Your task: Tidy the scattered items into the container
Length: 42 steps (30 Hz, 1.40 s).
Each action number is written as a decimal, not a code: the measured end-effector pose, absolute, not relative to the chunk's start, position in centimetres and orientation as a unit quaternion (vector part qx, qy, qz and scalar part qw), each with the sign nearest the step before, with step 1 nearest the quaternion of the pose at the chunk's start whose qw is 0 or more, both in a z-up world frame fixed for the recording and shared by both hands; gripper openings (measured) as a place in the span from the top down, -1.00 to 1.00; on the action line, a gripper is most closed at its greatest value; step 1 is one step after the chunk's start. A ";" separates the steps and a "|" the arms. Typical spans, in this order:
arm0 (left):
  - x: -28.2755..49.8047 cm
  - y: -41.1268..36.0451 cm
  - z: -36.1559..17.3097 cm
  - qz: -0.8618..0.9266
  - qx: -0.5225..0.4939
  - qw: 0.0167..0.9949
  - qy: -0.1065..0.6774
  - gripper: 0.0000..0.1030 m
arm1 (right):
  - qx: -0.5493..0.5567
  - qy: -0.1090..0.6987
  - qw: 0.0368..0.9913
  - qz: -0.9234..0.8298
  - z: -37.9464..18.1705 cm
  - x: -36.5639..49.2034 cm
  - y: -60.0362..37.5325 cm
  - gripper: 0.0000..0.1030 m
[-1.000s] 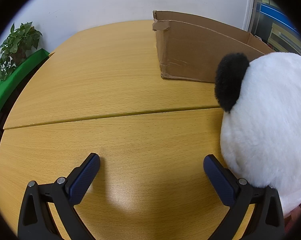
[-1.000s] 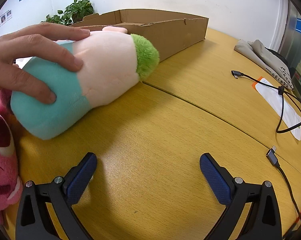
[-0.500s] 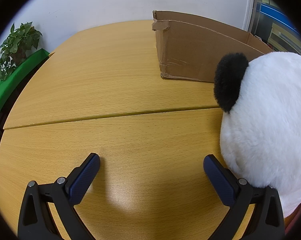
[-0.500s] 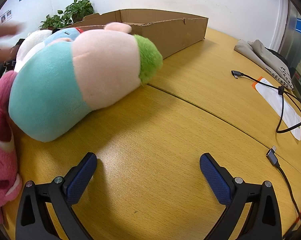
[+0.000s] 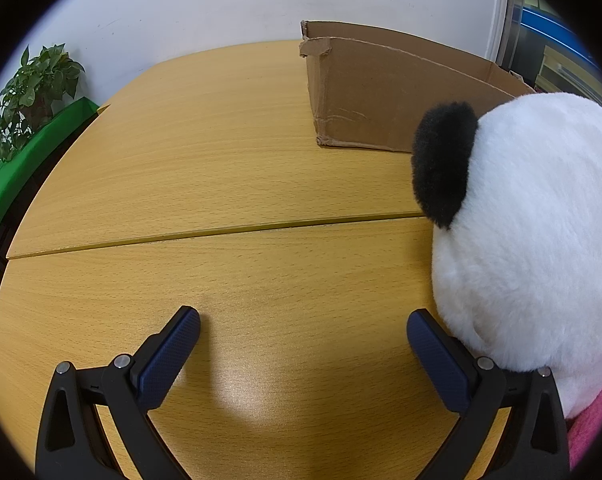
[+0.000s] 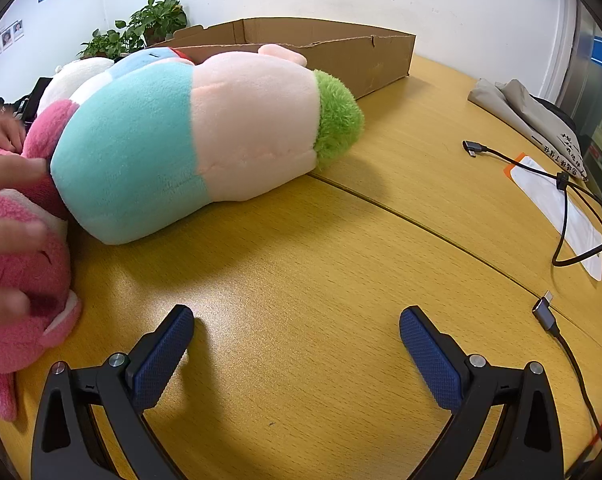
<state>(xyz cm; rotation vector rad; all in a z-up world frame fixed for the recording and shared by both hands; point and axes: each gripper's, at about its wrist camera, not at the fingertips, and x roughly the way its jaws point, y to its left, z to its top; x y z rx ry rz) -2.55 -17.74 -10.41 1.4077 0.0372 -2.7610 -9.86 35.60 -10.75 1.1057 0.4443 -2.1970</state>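
In the left wrist view a white plush panda (image 5: 533, 240) with a black ear fills the right side and touches the outside of my right finger. My left gripper (image 5: 303, 322) is open over bare wood. The cardboard box (image 5: 385, 100) stands beyond. In the right wrist view a teal, pink and green plush (image 6: 205, 140) lies on its side ahead and to the left, with a pink plush (image 6: 25, 280) at the left edge under a person's hand (image 6: 5, 208). A blue and white plush (image 6: 141, 64) lies behind, in front of the box (image 6: 341, 52). My right gripper (image 6: 297, 326) is open and holds nothing.
The wooden table (image 6: 341, 272) has a seam across it. Black USB cables (image 6: 561, 184), a white packet (image 6: 561, 212) and grey cloth (image 6: 529, 112) lie at the right. Potted plants (image 5: 33, 92) and a green ledge (image 5: 21, 168) border the far left.
The person's hand left the teal and pink plush and now rests on the pink plush. The teal plush rolled slightly towards the right. Neither gripper moved.
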 end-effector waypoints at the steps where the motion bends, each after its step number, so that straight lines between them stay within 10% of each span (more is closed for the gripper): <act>1: -2.5 -17.7 -10.4 -0.891 0.454 0.021 0.012 -1.00 | 0.420 0.169 0.316 -0.834 -10.7 -9.9 35.6 -1.00; 33: -2.5 -17.7 -10.5 -0.891 0.454 0.021 0.011 -1.00 | 0.430 0.151 0.272 -0.847 -10.6 -8.3 34.3 -1.00; 42: -2.5 -17.8 -10.5 -0.891 0.454 0.021 0.011 -1.00 | 0.349 0.104 0.207 -0.908 -2.0 2.1 38.5 -1.00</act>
